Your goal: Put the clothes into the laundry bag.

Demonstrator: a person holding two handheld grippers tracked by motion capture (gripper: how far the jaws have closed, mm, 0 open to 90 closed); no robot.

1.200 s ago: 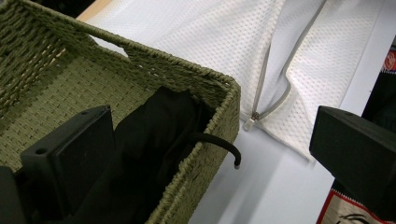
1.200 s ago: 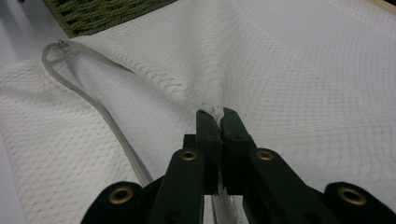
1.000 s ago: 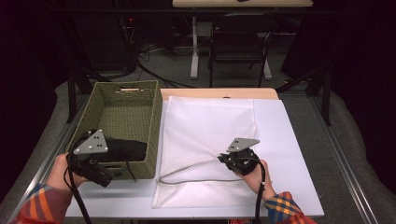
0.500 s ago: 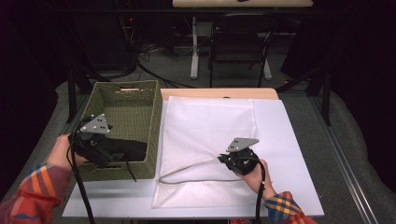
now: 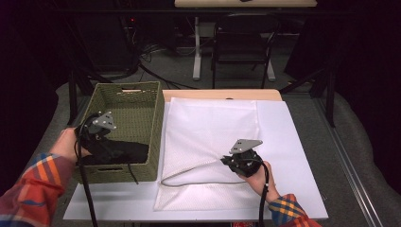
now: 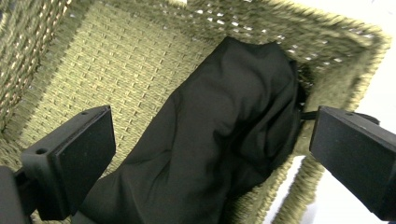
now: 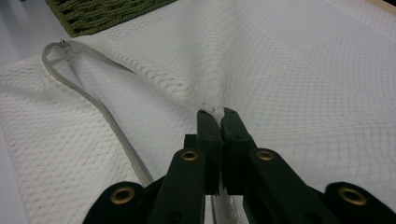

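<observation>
**White mesh bag pinched on the table, dark cloth lying in the basket**

Dark room surrounds a white table (image 5: 293, 142); behind it stand a black chair (image 5: 241, 42) and a second desk (image 5: 246, 3), with cables on the grey floor.

On the table lies a large white mesh bag (image 5: 213, 127), spread flat and covering most of the middle. Its zipper edge (image 7: 100, 109) curves open near the front corner. The right gripper (image 7: 217, 116) is held low over the front part of this bag, and its jaws are pressed together on a small fold of the mesh, which rises into a little ridge at the tips. In the high view the right gripper (image 5: 226, 162) sits near the zipper edge, with the person's hand behind it.

Just beside the bag, at the left, stands a green woven basket (image 5: 127, 97), touching the bag's left side or nearly so. Inside, at the front end, lies a black cloth (image 6: 224, 135), bunched against the basket's wall and corner. The left gripper (image 6: 205, 149) hovers over the basket with its jaws wide apart, one on each side of the cloth, not pressing it. A thin black cord (image 5: 133, 173) hangs over the basket's front wall.
</observation>
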